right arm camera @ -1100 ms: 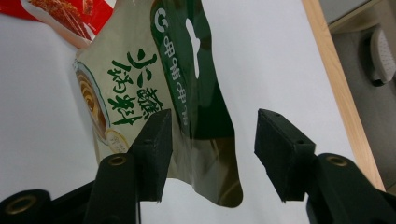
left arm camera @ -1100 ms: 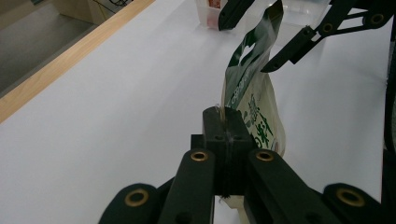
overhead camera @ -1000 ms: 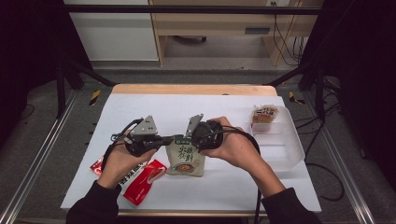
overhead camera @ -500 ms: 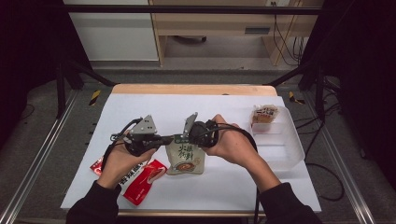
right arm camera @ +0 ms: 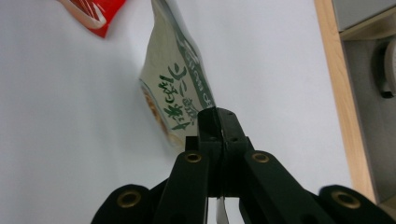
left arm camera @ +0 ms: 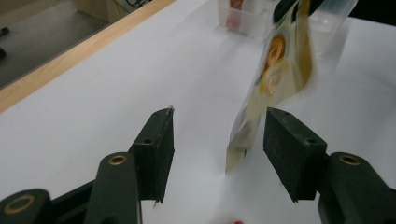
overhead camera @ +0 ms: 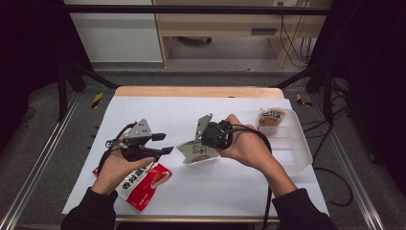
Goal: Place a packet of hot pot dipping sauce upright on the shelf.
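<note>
Pouch (overhead camera: 195, 152): pale with green lettering, lifted off the counter (overhead camera: 230, 187) near its middle
Right claw (overhead camera: 200, 139): clenched on the pouch's edge
Left claw (left arm camera: 217, 144): jaws just spread, released, pouch beside one jaw
Red packet (overhead camera: 143, 181): near-left corner

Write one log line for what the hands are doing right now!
right gripper: shut on green snack pouch | left gripper: open, just released pouch | red packet: on table | bin: right

Glossy film pouches on matt white paper

The cream pouch (overhead camera: 195, 152) and red pouch (overhead camera: 143, 179) look like shiny plastic film; the tub (overhead camera: 292, 143) at the table's right edge is clear smooth plastic; the table (overhead camera: 191, 92) shows pale wood along its far edge; claw pads (left arm camera: 159, 149) are matt black.
</note>
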